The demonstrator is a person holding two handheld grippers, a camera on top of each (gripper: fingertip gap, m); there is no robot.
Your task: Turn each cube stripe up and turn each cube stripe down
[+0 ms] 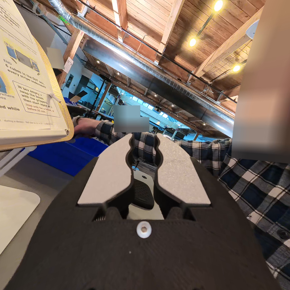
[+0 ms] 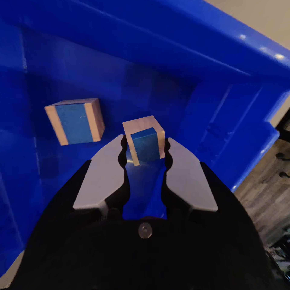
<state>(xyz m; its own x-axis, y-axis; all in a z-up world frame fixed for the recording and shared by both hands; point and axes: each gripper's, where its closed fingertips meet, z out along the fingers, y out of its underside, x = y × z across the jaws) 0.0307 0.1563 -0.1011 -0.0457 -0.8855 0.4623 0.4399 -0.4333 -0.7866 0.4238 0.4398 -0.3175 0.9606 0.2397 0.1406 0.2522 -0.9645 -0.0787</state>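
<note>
In the right wrist view my right gripper is inside a blue bin. It is shut on a wooden cube held at the fingertips, slightly tilted, with its blue stripe facing the camera. A second wooden cube lies on the bin floor to the left, its blue stripe in full view. In the left wrist view my left gripper points up toward the ceiling. Its fingers stand apart with nothing between them. No cube shows in that view.
A blue bin lies to the left in the left wrist view, under an instruction board. A person's hand and plaid sleeve cross behind the left fingers. A bin wall rises right of the right gripper, with floor beyond.
</note>
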